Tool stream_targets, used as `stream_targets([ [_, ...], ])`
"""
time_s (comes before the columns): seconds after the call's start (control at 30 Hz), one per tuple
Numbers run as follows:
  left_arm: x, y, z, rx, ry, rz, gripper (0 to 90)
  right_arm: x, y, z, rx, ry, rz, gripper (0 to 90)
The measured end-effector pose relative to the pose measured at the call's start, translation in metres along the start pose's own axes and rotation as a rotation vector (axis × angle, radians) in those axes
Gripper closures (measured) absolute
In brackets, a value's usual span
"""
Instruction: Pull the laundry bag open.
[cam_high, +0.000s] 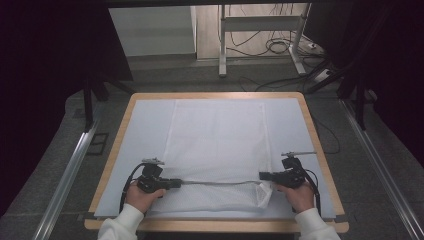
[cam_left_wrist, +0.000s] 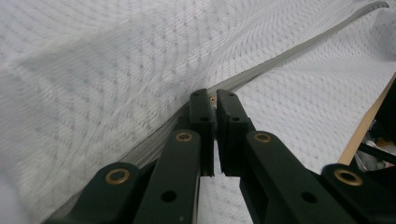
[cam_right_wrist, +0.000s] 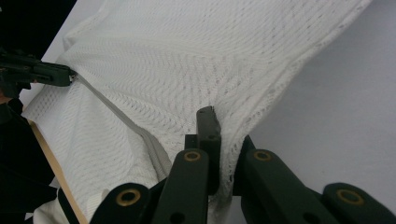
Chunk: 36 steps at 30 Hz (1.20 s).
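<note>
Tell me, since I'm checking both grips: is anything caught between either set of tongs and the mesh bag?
Nothing visible. The left tongs are shut directly on the grey zipper strip of the white mesh bag; the right tongs pinch the bag's mesh at its other end, with bare fabric between the jaws.

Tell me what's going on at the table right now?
A person works a white mesh laundry bag that lies flat on the table. The left gripper is shut on the bag's grey zipper line at its left end. The right gripper is shut on the mesh fabric at the bag's right end. The zipper runs nearly straight between the two grippers near the bag's near edge.
</note>
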<state>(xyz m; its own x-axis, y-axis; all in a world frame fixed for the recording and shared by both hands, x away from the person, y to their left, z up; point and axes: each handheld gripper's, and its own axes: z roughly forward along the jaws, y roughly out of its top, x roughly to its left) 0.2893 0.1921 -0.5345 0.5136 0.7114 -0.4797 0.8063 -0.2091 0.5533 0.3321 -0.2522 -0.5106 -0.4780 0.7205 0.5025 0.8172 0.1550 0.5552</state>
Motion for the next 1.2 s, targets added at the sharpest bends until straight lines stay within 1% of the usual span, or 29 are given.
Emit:
stream_targets([
  [0.2,0.003,0.001,-0.006,-0.003,0.006,-0.003,86.9,-0.001,0.000,0.000,0.002,0.003,-0.002,88.4],
  [0.27,0.004,0.001,-0.006,-0.004,0.006,-0.008,86.9,-0.001,0.000,0.000,0.000,0.001,-0.003,88.4],
  [0.3,0.007,0.000,-0.007,-0.003,0.006,-0.014,86.9,-0.001,0.000,0.000,-0.001,0.001,-0.003,88.4],
  [0.33,0.008,0.000,-0.008,-0.006,-0.002,-0.020,86.9,-0.001,0.000,0.000,0.000,0.001,-0.003,88.4],
  [0.43,0.008,0.000,-0.009,-0.004,0.010,-0.011,87.0,-0.001,0.000,0.000,0.002,0.000,-0.003,88.4],
  [0.57,0.008,-0.001,-0.011,-0.007,0.007,-0.014,86.9,-0.001,0.000,-0.001,-0.001,0.007,-0.004,88.4],
  [0.67,0.009,-0.002,-0.012,-0.007,0.016,-0.016,86.9,-0.001,0.000,0.000,0.002,0.002,-0.007,88.4],
  [0.7,0.012,-0.003,-0.015,-0.014,0.016,-0.028,86.9,-0.001,0.000,0.000,0.003,0.004,-0.003,88.4],
  [0.83,0.016,-0.005,-0.021,-0.030,0.018,-0.034,86.9,-0.002,-0.001,0.000,-0.001,0.006,0.000,88.4],
  [0.97,0.018,-0.007,-0.023,-0.027,0.022,-0.038,86.9,-0.002,-0.001,-0.001,-0.001,0.005,-0.001,88.4],
  [1.03,0.021,-0.009,-0.028,-0.040,0.022,-0.049,86.9,-0.002,-0.001,-0.001,-0.001,0.006,0.000,88.4],
  [1.1,0.022,-0.010,-0.029,-0.042,0.022,-0.049,86.9,-0.002,-0.001,0.000,0.000,0.004,-0.002,88.4],
  [1.13,0.024,-0.011,-0.033,-0.050,0.023,-0.056,86.9,-0.002,-0.001,-0.001,0.000,0.004,0.000,88.4],
  [1.2,0.025,-0.012,-0.034,-0.056,0.027,-0.060,87.0,-0.002,-0.001,-0.001,0.000,0.005,0.001,88.4],
])
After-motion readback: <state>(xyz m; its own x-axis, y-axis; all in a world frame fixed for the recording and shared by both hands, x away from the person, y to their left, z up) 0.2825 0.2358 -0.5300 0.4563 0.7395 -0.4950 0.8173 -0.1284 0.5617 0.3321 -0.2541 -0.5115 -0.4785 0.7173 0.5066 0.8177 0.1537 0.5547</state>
